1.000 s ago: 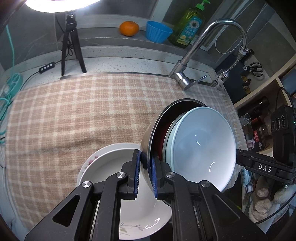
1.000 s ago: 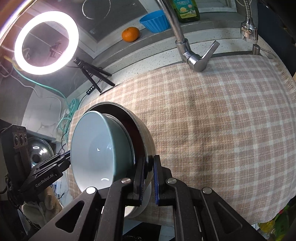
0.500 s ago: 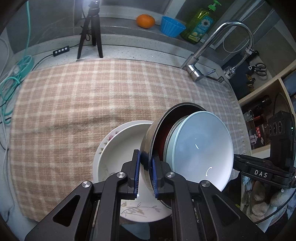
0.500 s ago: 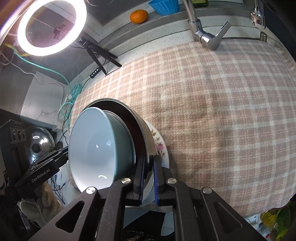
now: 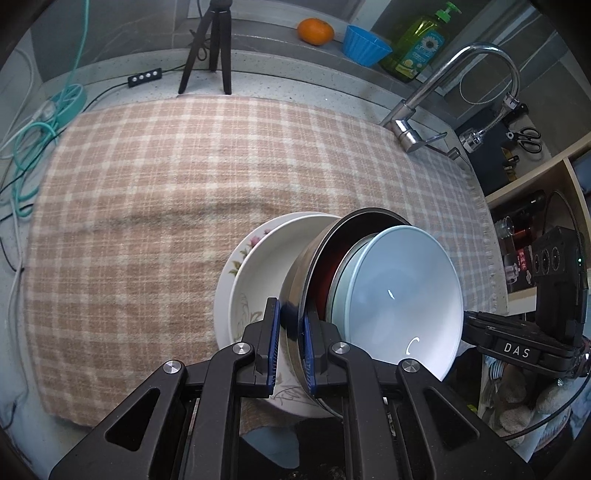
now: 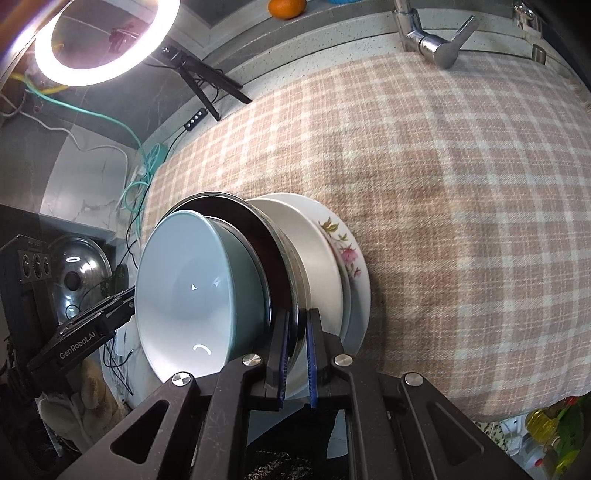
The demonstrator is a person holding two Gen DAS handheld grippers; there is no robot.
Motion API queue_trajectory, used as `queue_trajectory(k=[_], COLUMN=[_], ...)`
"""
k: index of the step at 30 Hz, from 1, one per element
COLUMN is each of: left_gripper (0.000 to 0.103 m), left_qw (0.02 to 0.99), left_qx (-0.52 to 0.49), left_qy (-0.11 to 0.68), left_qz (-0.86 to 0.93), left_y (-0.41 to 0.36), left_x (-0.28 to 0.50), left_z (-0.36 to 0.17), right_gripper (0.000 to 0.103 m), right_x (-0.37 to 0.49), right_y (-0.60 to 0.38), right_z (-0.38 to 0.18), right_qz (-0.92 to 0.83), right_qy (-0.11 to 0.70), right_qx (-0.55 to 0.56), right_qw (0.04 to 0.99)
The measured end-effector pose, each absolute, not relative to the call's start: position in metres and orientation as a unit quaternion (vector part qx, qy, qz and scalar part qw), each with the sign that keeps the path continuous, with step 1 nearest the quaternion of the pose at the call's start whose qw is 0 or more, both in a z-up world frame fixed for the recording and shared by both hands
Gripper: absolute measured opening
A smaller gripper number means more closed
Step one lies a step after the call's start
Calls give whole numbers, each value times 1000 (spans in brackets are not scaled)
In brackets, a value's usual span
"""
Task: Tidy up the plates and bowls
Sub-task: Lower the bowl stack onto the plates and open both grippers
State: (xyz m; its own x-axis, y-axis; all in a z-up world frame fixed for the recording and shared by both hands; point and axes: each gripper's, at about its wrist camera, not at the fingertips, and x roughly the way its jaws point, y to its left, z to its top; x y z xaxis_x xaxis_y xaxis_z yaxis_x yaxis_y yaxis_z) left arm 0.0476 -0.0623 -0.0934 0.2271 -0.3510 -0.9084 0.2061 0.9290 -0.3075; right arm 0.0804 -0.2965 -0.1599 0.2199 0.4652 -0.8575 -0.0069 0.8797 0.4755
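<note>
Gripping the rim of the metal bowl (image 5: 295,291) from opposite sides, the left gripper (image 5: 289,345) and right gripper (image 6: 295,360) are both clamped on its wall, one blue pad inside and one outside. The pale blue bowl (image 5: 399,299) is nested inside the metal bowl, and the stack is held tilted over the floral plate (image 5: 240,258), which lies on the checked cloth (image 5: 166,184) near its front edge; contact between bowl and plate cannot be told. In the left wrist view the faucet (image 5: 443,88) is seen at 2 o'clock from the stack, and the orange (image 5: 316,31) and blue cup (image 5: 365,44) at 12 o'clock on the back ledge
</note>
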Motion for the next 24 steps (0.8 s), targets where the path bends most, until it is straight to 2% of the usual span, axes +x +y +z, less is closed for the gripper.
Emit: queue_trajectory(k=[18,24], left_gripper=[7,9], left_qw=[781,788], left_qx=[-71,-65], left_qy=[599,591], left_qz=[-165,-159], left_y=[-53,-53], left_x=[48,47], left_z=[-102,-101], right_gripper=[10,11], right_x=[80,76], right_y=[-287,-278], right_z=[-163,-155], right_qz=[162,161], right_qy=[607,597], right_qx=[191,160], right_qw=[754,770])
